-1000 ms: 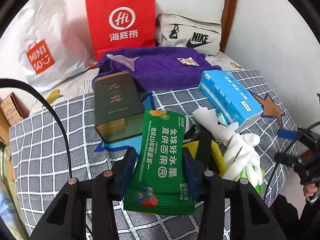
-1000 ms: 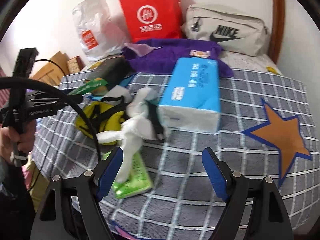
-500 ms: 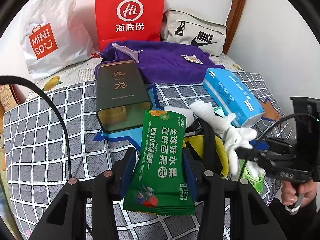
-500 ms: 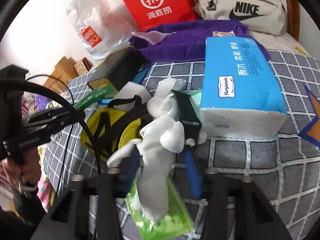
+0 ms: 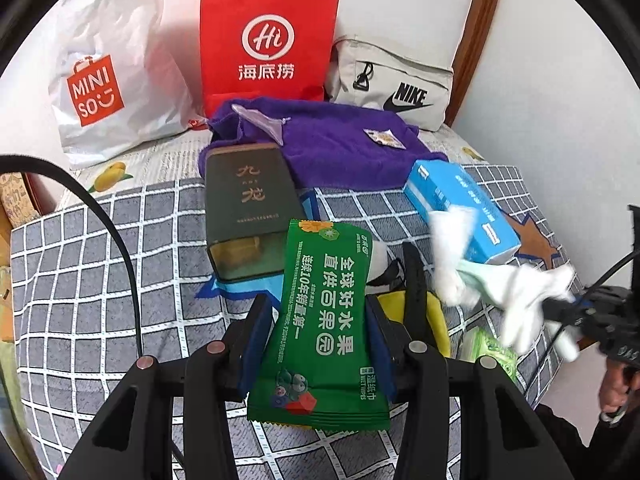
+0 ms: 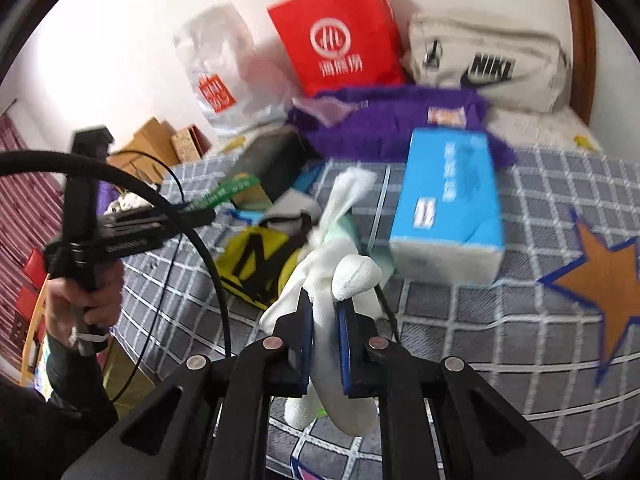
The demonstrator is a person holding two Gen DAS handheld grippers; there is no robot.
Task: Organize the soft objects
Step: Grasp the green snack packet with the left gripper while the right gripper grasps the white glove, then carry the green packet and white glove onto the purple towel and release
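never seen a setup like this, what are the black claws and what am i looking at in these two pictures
No robot here: a person holds a hand-held gripper in each hand, each carrying a fisheye camera that looks along its two fingers. One picture is from the left one, the other from the right. The left hand-held gripper is shut on a green wipes pack. The right hand-held gripper has just closed on white gloves. Both are over a checked bed with a blue tissue box, dark box, purple towel, yellow bag, red bag and Nike pouch.
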